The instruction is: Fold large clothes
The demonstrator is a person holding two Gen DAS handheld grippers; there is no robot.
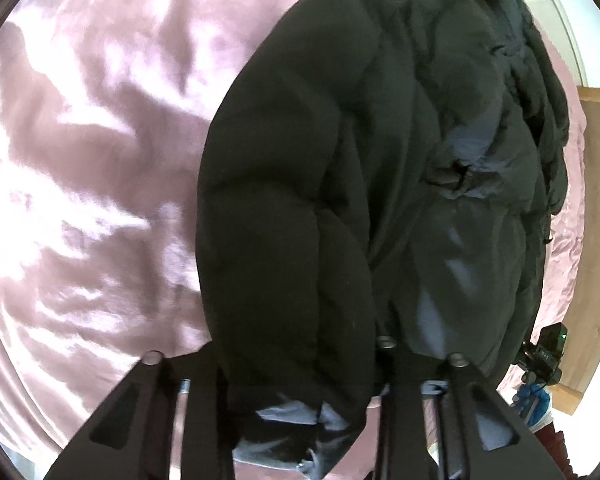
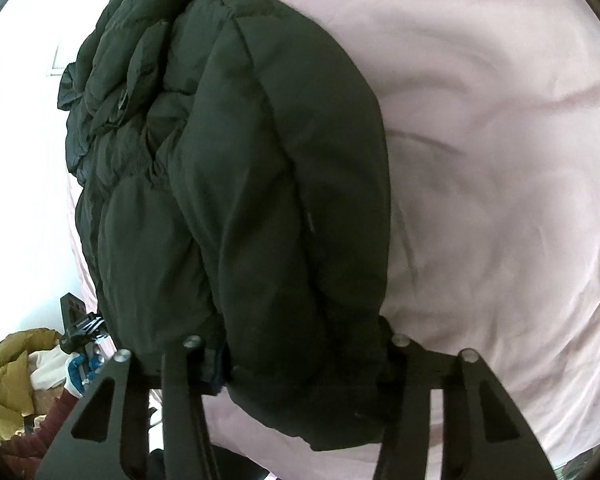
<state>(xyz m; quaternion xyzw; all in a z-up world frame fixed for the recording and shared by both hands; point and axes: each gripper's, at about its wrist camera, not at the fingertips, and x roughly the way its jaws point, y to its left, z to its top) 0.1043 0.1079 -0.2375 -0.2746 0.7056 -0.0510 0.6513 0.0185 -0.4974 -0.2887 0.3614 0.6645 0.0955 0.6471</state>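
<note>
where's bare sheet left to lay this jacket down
Bare pink bedsheet spreads wide to the left of the black puffer jacket in the left wrist view, and to its right in the right wrist view. It is crowded at the jacket's bunched far end, and off the bed by the clothes pile.

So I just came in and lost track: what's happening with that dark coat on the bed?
A person is working a black puffer jacket with a handheld tool in each hand, over a pink bedsheet. The left tool and the right tool each have padded fabric bunched between their fingers at the jacket's near edge. The jacket lies bulky and only partly gathered, so the fold isn't finished. A pile of other clothes sits beside the bed.
</note>
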